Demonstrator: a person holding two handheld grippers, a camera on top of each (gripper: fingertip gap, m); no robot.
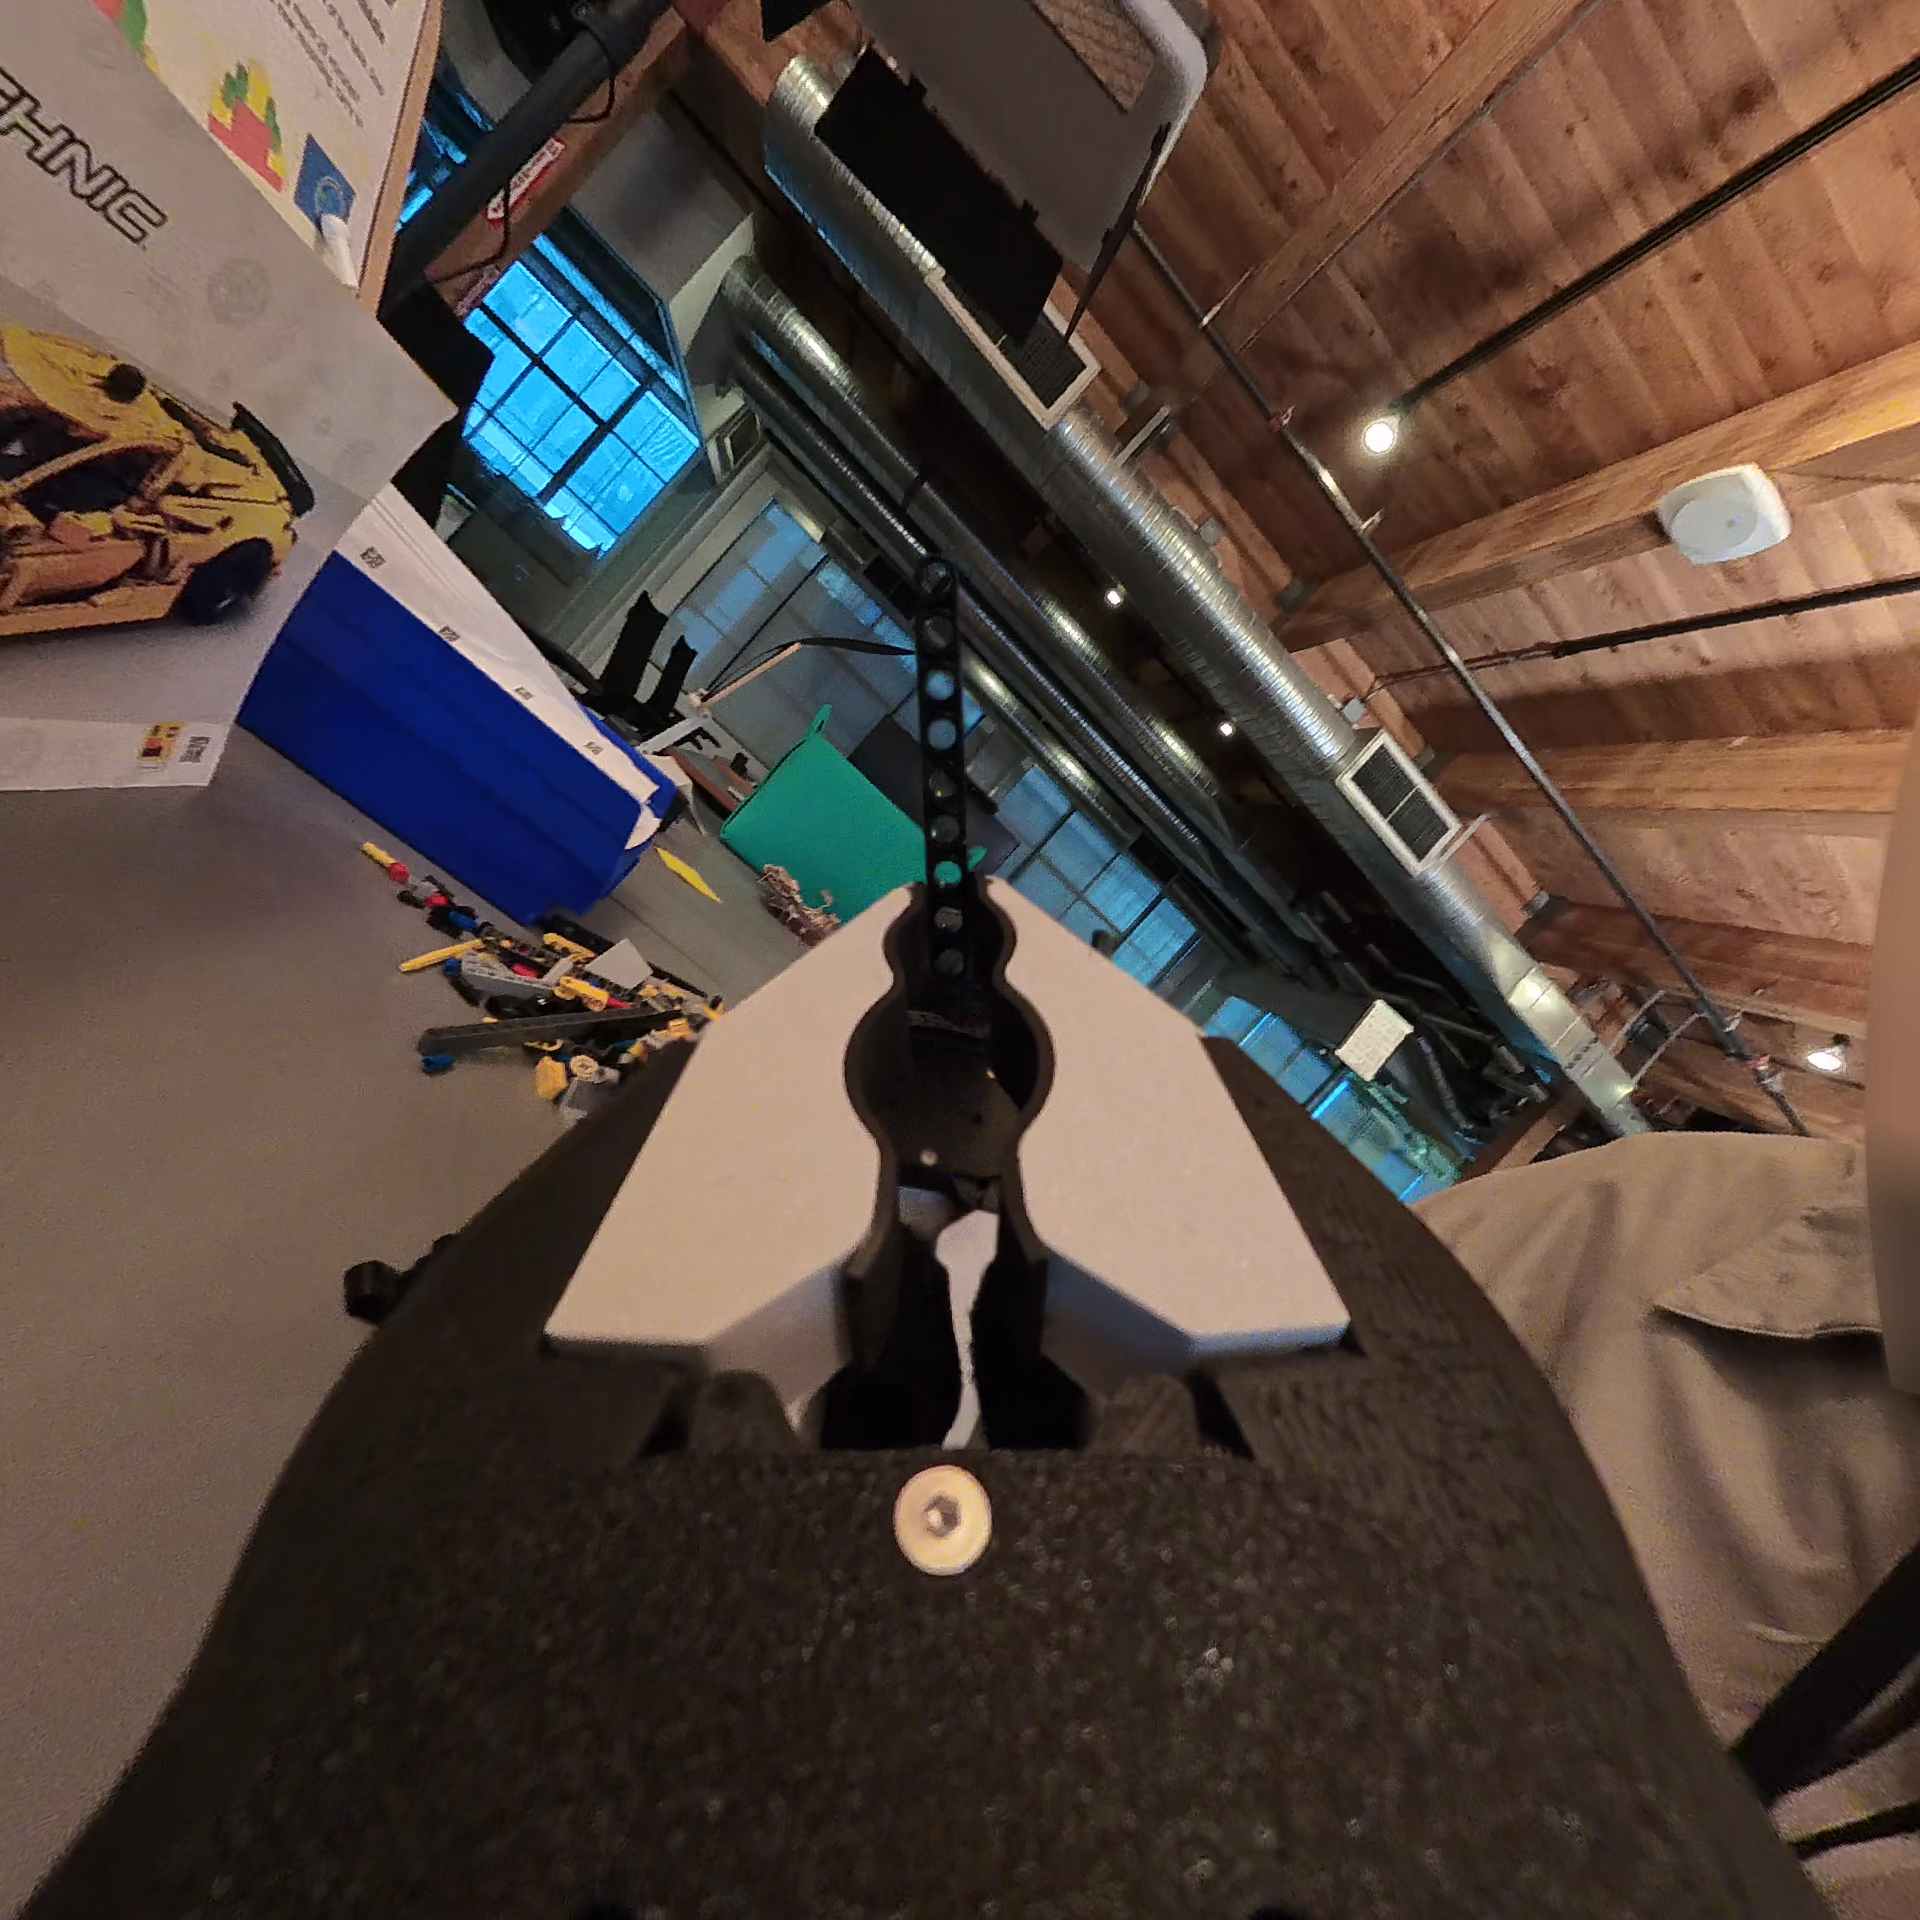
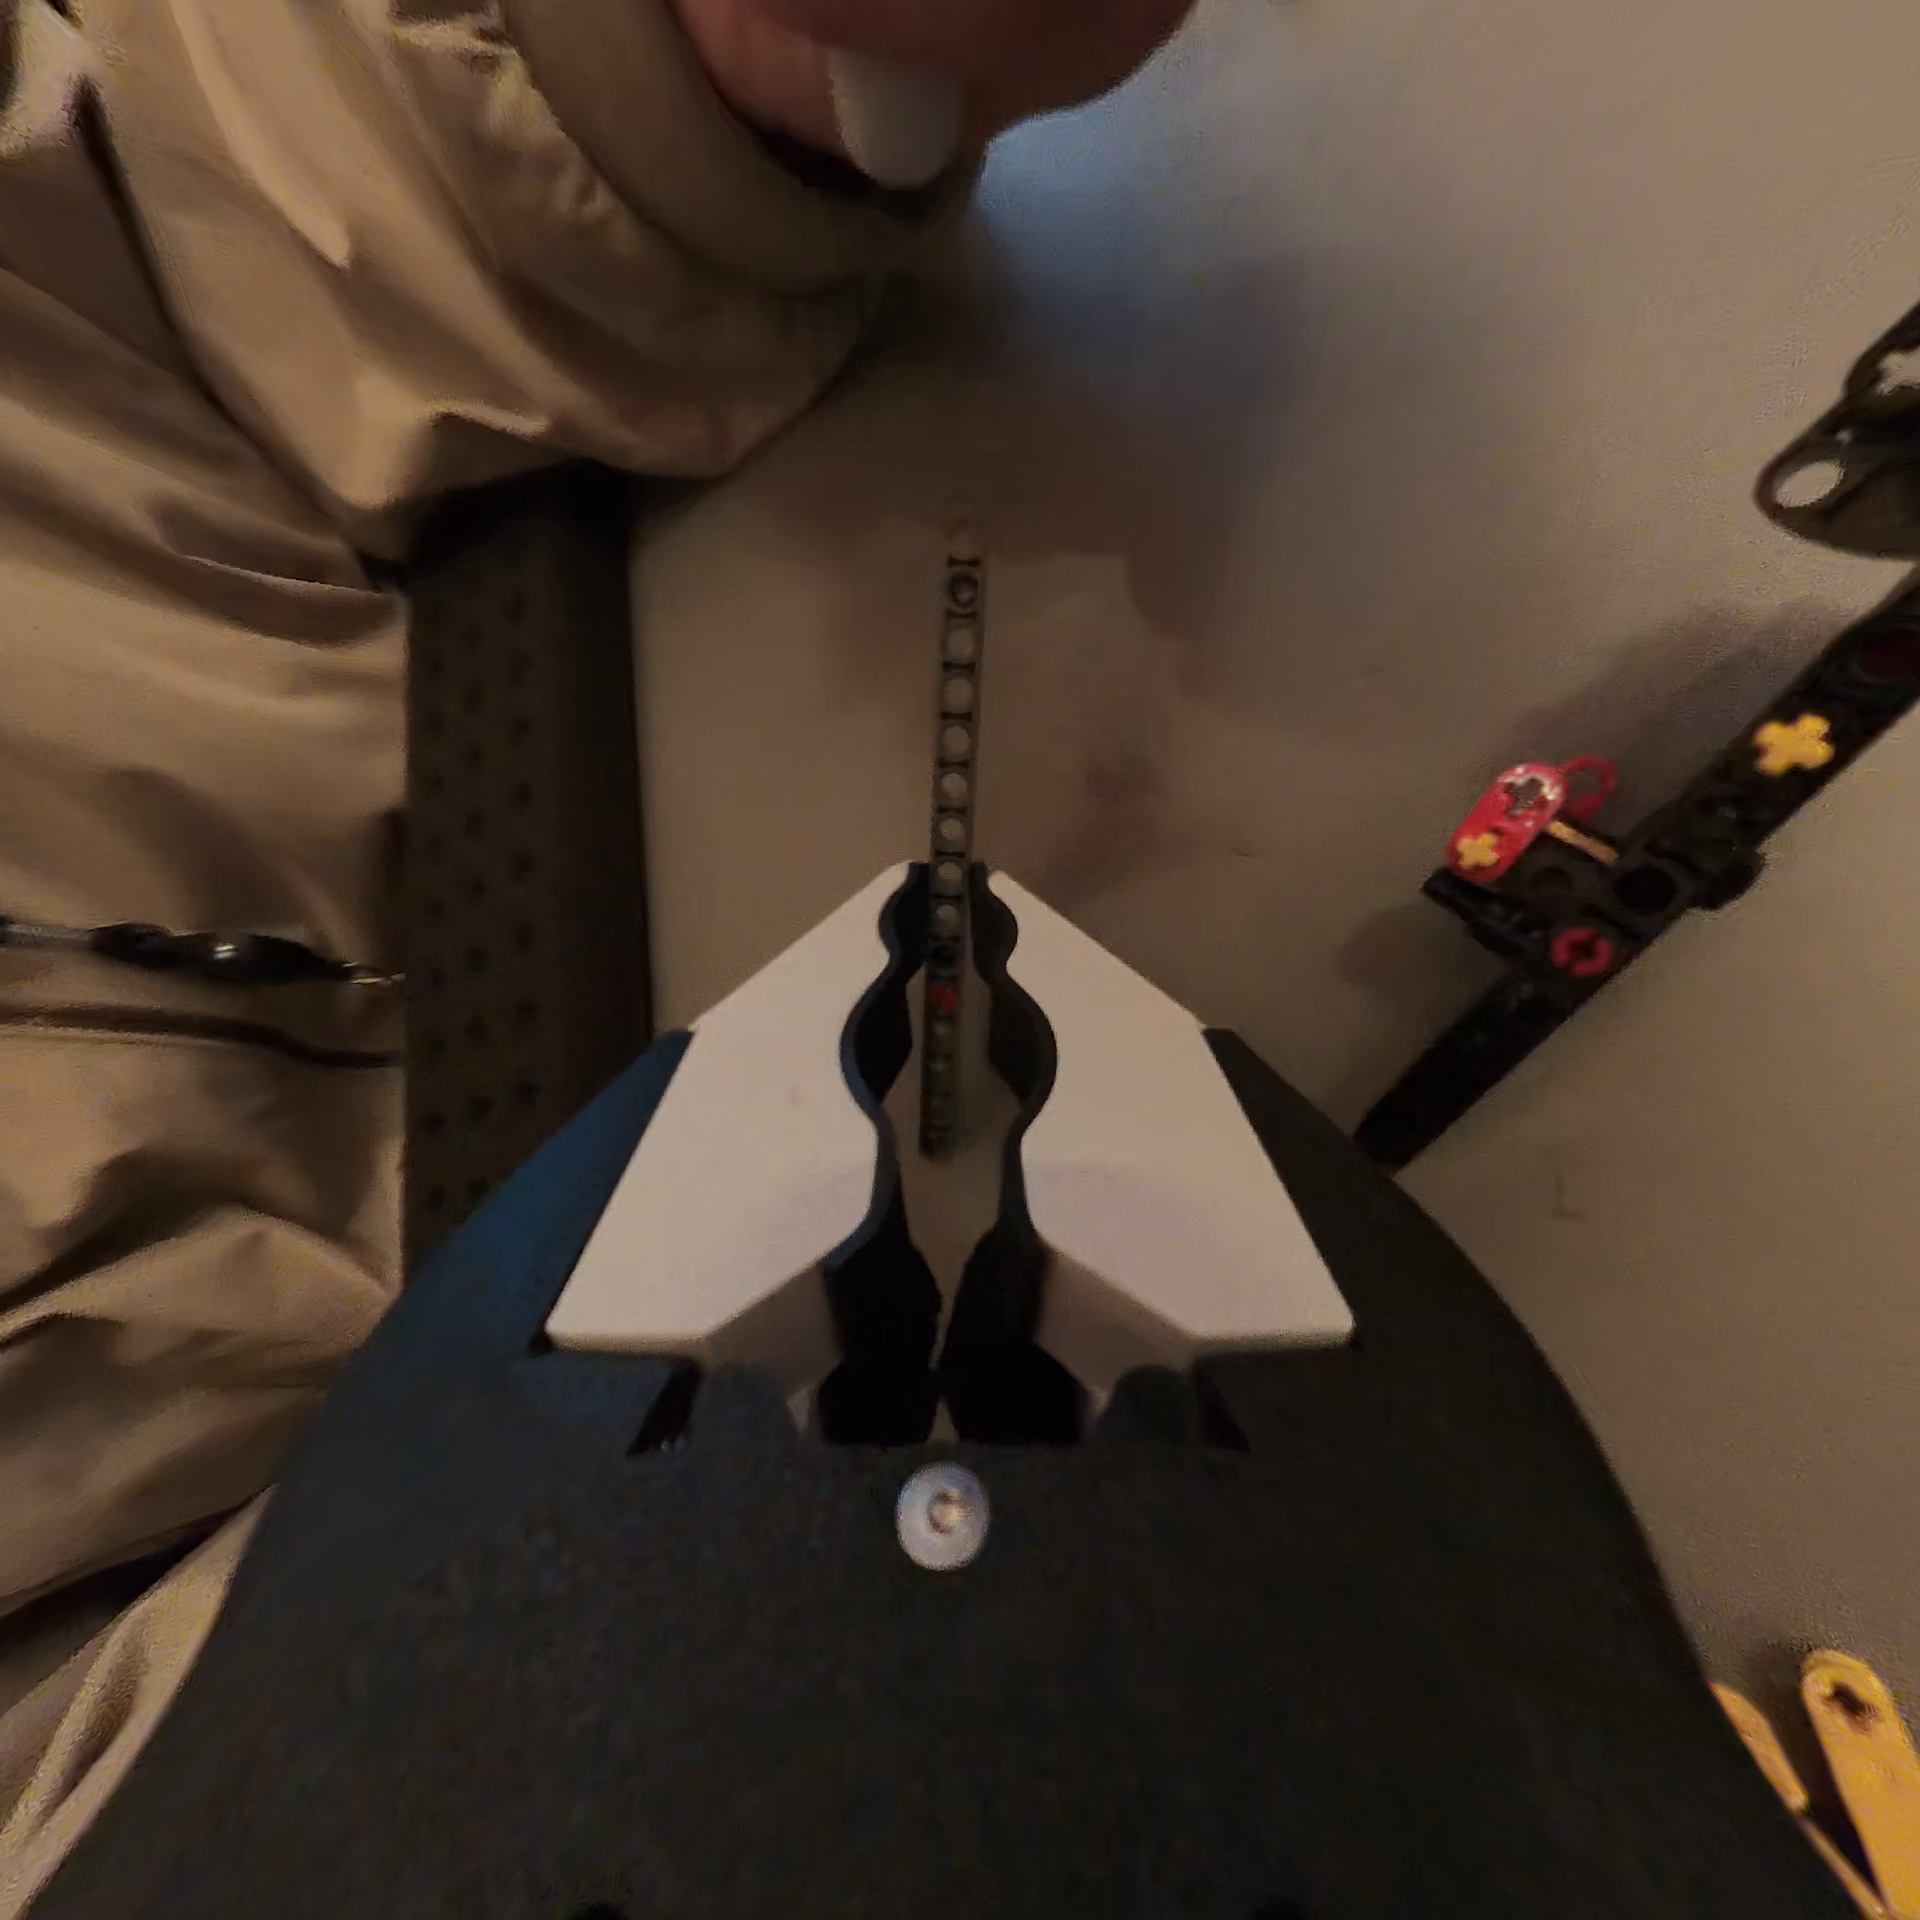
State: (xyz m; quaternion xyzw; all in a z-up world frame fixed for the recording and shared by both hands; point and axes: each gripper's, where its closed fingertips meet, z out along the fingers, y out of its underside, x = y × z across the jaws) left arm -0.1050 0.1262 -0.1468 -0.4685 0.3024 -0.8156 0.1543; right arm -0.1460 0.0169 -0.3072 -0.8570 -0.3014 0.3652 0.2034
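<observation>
My left gripper (image 1: 948, 888) is shut on a thin black beam with a row of holes (image 1: 938, 657). The beam sticks out forward past the fingertips and is held up in the air, pointing toward the room and ceiling. My right gripper (image 2: 951, 873) is shut on a similar dark beam with holes (image 2: 958, 712), held edge-on above the grey table (image 2: 1299, 468). That beam's back end reaches into the gap between the fingers. A person's beige jacket (image 2: 208, 520) is close on the left of it.
A pile of small yellow, black and red building pieces (image 1: 551, 997) lies on the grey table. Behind it stand a box with a yellow car picture (image 1: 135, 488), a blue box (image 1: 436, 748) and a green bag (image 1: 821, 821). A black assembly with red and yellow pieces (image 2: 1662, 862) and yellow pieces (image 2: 1849, 1756) lie to the right. Tip to tip, the grippers are about 20 cm apart.
</observation>
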